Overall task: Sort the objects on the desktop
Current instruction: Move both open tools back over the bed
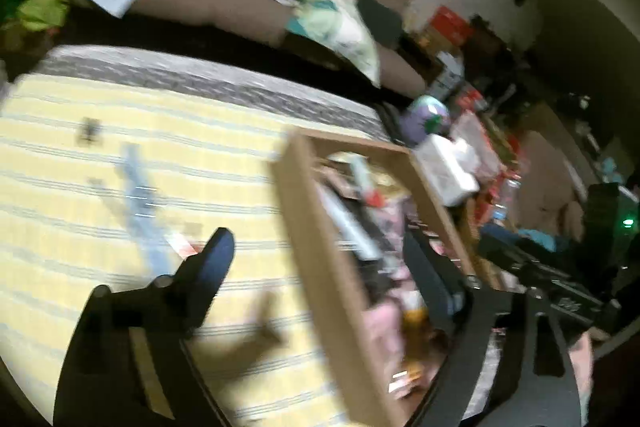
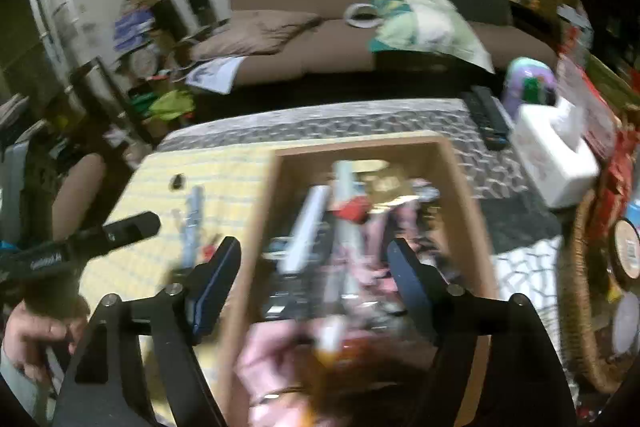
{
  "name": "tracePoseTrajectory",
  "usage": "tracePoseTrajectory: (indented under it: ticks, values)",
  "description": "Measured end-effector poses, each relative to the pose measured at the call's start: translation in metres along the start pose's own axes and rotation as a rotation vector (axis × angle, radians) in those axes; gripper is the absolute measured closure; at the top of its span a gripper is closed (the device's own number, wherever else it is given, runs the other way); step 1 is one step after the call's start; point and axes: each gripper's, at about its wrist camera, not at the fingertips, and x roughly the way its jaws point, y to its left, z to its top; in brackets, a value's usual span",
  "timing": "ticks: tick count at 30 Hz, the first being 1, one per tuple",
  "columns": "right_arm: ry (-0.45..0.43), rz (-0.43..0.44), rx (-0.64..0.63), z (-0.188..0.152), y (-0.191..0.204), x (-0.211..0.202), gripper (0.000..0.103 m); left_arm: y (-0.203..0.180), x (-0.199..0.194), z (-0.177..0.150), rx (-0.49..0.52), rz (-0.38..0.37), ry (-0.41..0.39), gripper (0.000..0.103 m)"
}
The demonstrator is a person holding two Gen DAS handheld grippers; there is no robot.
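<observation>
An open cardboard box holds several blurred items, among them white sticks, something red and pink pieces. It stands on a yellow striped cloth. On the cloth left of the box lie a long bluish strip, a small dark object and a small red piece. My left gripper is open, its fingers on either side of the box's left wall in the picture. My right gripper is open above the box's contents. Neither holds anything.
A white tissue box, a black remote and a purple toy sit right of the box. A wicker basket stands at the right edge. A brown sofa lies beyond. A person's hand shows at lower left.
</observation>
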Motion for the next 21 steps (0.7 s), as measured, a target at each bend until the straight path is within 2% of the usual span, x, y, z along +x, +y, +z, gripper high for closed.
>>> tracePoseTrajectory:
  ticks: [3, 6, 9, 12, 16, 21]
  values:
    - [-0.001, 0.04, -0.039, 0.001, 0.038, 0.006, 0.02, 0.05, -0.026, -0.001, -0.037, 0.088, -0.014, 0.011]
    - [0.007, 0.074, -0.071, 0.001, 0.076, 0.021, 0.02, 0.093, -0.041, -0.004, -0.088, 0.143, -0.021, 0.011]
    - [0.027, 0.104, -0.087, -0.003, 0.107, 0.044, 0.02, 0.131, -0.05, -0.006, -0.131, 0.175, -0.024, 0.011]
    - [0.055, 0.122, -0.095, -0.007, 0.131, 0.071, 0.02, 0.153, -0.046, -0.006, -0.151, 0.193, -0.017, 0.011]
    - [0.086, 0.13, -0.078, -0.012, 0.147, 0.112, 0.02, 0.176, -0.022, -0.004, -0.208, 0.168, 0.019, 0.011]
    - [0.104, 0.125, -0.029, -0.004, 0.149, 0.156, 0.021, 0.198, 0.01, -0.005, -0.337, 0.062, 0.045, 0.017]
